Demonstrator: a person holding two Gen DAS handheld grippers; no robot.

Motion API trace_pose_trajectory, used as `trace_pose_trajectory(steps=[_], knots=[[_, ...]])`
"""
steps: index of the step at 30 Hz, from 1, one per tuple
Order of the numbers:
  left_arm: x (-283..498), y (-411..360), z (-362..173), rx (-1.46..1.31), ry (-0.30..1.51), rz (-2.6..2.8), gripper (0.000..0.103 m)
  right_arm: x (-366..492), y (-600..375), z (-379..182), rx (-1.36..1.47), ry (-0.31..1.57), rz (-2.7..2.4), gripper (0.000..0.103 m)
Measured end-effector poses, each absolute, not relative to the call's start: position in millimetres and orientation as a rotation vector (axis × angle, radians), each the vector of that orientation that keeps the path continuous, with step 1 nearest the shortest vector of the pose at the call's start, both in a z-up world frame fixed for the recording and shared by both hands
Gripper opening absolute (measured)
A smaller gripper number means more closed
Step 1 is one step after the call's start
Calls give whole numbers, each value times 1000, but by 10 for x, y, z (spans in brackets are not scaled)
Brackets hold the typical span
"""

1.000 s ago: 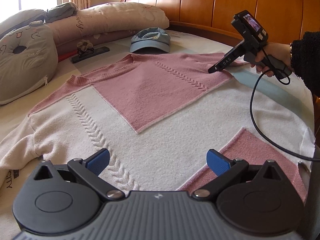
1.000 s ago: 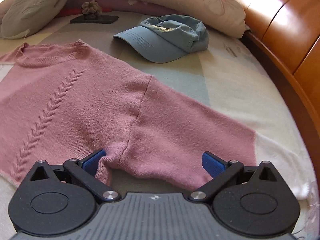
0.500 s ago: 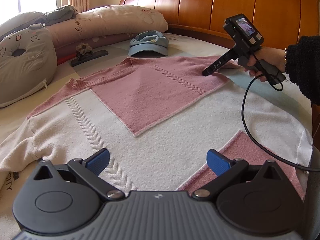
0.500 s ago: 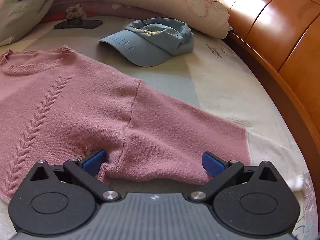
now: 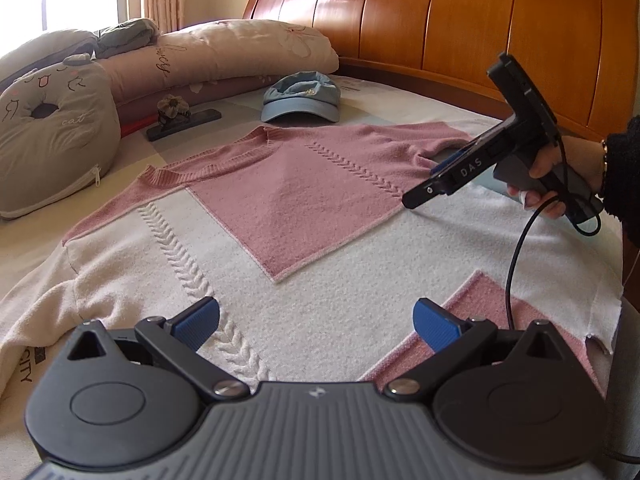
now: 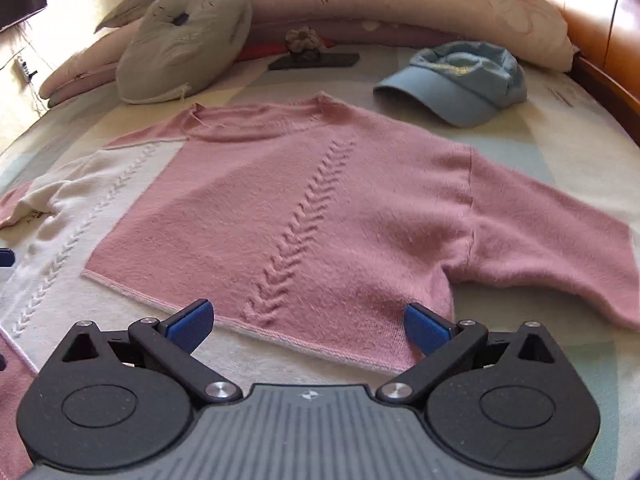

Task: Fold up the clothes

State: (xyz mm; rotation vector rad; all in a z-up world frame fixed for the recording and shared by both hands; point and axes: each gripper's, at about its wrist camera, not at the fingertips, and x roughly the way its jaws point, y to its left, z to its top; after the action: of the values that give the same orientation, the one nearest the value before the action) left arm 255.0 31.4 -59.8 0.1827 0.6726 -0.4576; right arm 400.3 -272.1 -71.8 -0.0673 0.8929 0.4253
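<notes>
Blue cap (image 5: 301, 96) on bed sheet (image 6: 540, 136) near wooden headboard (image 5: 460, 36). Long floral pillow (image 5: 224, 56) along back, grey cat cushion (image 5: 52, 136) at its left. Dark flat stand with flower ornament (image 5: 176, 114) between cushion and cap.

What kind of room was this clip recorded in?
Most likely a bedroom: the sweater lies spread on a bed with a wooden headboard and pillows along one side.

A home bedroom: wooden headboard (image 5: 440, 20), pillows (image 5: 240, 52), a bed (image 6: 560, 128).
</notes>
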Motion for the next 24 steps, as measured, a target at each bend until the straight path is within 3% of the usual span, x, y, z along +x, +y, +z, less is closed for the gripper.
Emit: trace_pose_trajectory(steps=[10, 20, 24], knots=[[2503, 285, -556, 182, 659, -474, 102, 3695, -2671, -488, -55, 852, 405, 103], [2445, 299, -487, 174, 637, -488, 102, 3581, -2677, -656, -46, 917, 371, 103], [2445, 286, -481, 177, 631, -484, 102, 3673, -2912, -448, -18, 834, 303, 103]])
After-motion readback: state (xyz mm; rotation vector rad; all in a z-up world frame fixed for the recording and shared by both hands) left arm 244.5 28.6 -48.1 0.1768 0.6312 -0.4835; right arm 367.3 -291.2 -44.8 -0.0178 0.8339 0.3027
